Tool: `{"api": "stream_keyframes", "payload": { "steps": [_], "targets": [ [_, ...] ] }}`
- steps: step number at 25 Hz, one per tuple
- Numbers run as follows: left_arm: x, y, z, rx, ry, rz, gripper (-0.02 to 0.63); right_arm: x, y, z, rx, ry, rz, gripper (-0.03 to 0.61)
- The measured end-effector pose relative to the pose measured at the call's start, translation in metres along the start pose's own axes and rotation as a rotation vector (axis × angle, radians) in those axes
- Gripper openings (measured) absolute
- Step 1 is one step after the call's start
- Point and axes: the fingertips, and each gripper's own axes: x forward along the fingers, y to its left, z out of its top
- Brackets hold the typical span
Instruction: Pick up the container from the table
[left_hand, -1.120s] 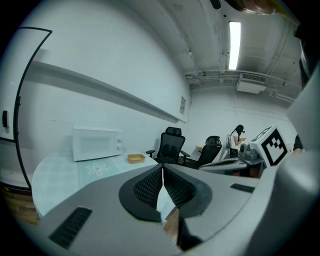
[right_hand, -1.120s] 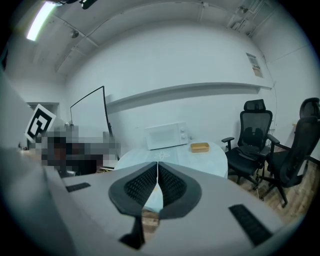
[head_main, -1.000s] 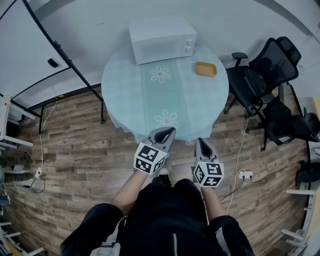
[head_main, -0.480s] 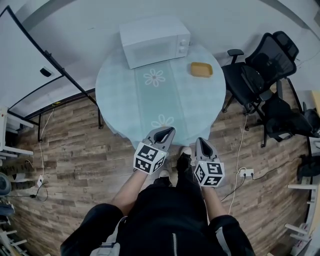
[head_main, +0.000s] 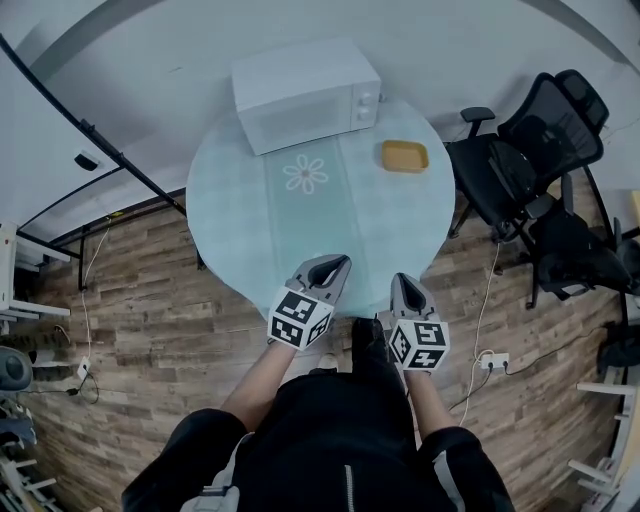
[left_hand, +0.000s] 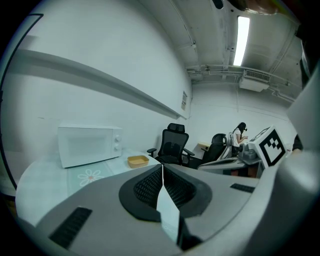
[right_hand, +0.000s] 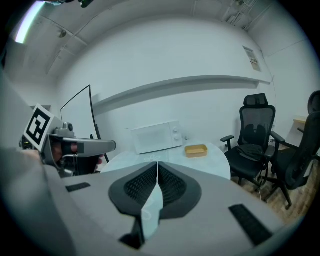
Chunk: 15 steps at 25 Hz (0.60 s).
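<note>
A small shallow yellow container (head_main: 404, 156) sits on the far right part of the round pale table (head_main: 250, 220); it also shows in the left gripper view (left_hand: 138, 161) and the right gripper view (right_hand: 196, 150). My left gripper (head_main: 338, 263) is shut and empty, hovering at the table's near edge. My right gripper (head_main: 401, 283) is also shut and empty, just off that edge. Both are far short of the container.
A white microwave (head_main: 305, 94) stands at the back of the table, left of the container. Black office chairs (head_main: 545, 190) crowd the right side. A black metal frame (head_main: 120, 160) runs along the left. Cables and a power strip (head_main: 492, 359) lie on the wooden floor.
The table has slid nearer in the head view as I step toward it. Both grippers keep the same shut pose in front of me.
</note>
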Motion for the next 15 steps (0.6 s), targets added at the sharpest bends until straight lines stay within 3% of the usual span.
{"api": "stream_keyframes", "payload": {
  "steps": [15],
  "targets": [
    [0.099, 0.058, 0.039, -0.048, 0.036, 0.102, 0.021, 0.115, -0.056, 0.053, -0.053, 0.054, 0.149, 0.026]
  ]
}}
